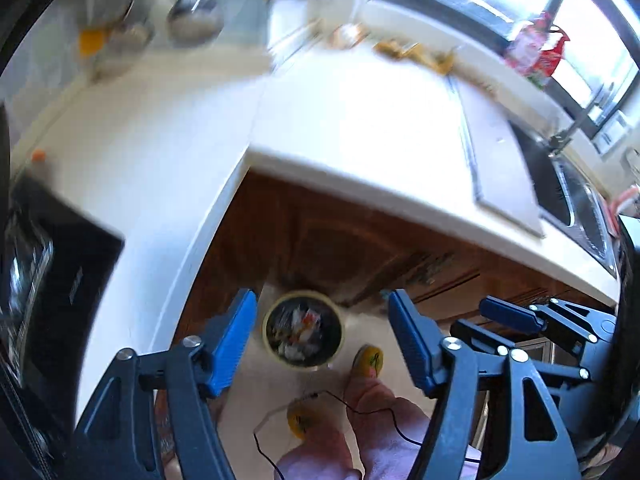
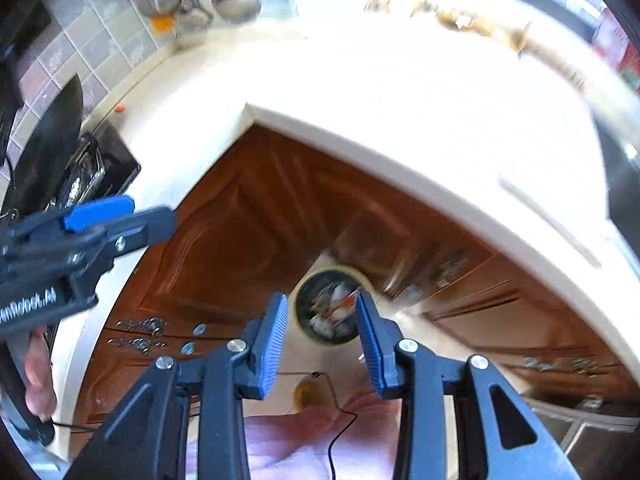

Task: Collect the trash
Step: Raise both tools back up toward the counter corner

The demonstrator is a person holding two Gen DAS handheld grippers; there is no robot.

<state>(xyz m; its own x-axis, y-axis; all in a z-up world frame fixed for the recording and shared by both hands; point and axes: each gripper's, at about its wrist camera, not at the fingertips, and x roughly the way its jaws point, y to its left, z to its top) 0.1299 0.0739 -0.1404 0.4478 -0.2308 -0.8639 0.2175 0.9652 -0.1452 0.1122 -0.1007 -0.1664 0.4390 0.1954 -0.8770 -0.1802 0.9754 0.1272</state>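
Note:
Far below on the floor stands a round cream-rimmed trash bin [image 1: 305,293] [image 2: 336,269] with crumpled wrappers and scraps inside. My left gripper [image 1: 322,338] hangs high above it, blue pads wide apart and nothing between them; it also shows at the left edge of the right wrist view [image 2: 100,216]. My right gripper [image 2: 324,338] is open too, with a narrower gap and nothing held, and it appears at the right of the left wrist view [image 1: 496,320]. Yellow-brown scraps [image 1: 416,54] [image 2: 480,24] lie at the far side of the white counter [image 1: 360,128] [image 2: 400,100].
The L-shaped counter wraps around brown cabinet doors [image 1: 320,240] [image 2: 240,220]. A black stove [image 1: 48,280] lies to the left and a steel sink [image 1: 560,192] to the right. A red packet [image 1: 536,48] sits by the window. Yellow slippers [image 1: 368,360] and pink trousers stand beside the bin.

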